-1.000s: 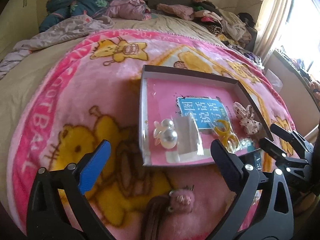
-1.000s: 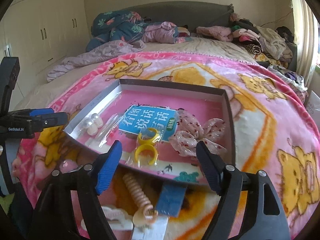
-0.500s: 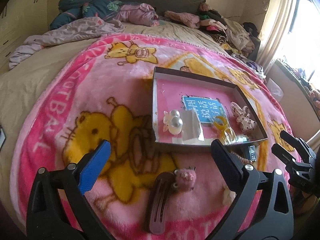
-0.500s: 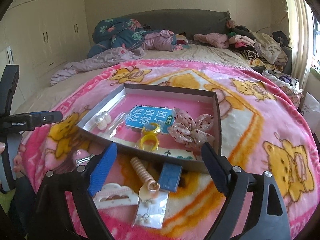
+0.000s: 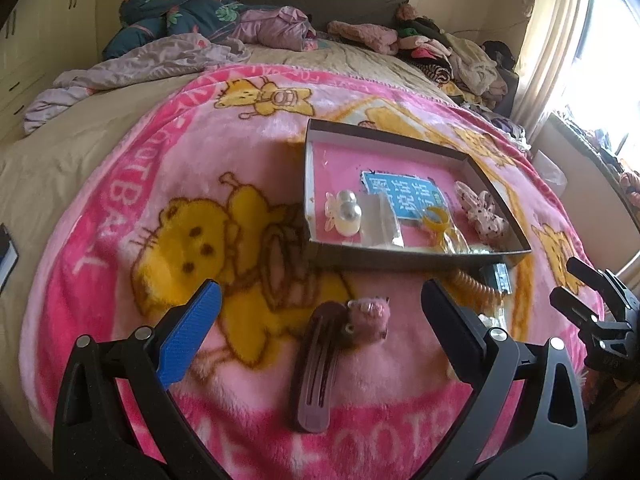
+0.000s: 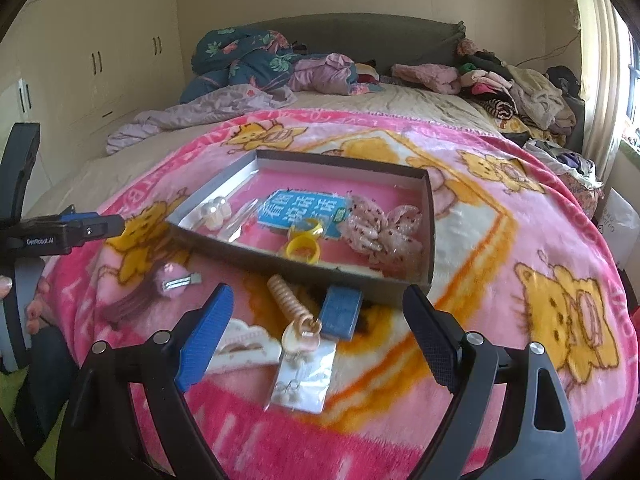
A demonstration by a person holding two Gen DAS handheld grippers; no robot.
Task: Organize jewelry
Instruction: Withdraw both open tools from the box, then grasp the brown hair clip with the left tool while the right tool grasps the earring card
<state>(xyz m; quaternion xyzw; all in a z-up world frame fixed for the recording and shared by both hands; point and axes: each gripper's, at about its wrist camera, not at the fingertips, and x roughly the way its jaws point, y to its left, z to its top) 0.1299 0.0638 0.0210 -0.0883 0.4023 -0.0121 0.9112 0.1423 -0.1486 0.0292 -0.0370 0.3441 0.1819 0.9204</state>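
Both grippers have drawn back from the box point(image 5: 404, 258), and we see the hair clip point(image 5: 320, 364) lying before it, lengthwise between our left gripper's point(image 5: 320, 312) empty spread jaws, nearer than the right gripper point(image 6: 318, 308), whose empty jaws just widened.

Wide bed point(image 6: 420, 100) is carrying a pink fleece blanket with yellow cartoon bears point(image 6: 500, 248), piled clothes lying along its headboard end. Lying on the blanket: shallow grey cardboard box lid with pink inside point(image 6: 430, 216), brown hair clip with pink plush animal point(image 5: 320, 360), coiled peach hair tie point(image 6: 288, 300), small blue card point(image 6: 340, 312), white scalloped comb point(image 6: 248, 342), clear earring packet point(image 6: 304, 376).
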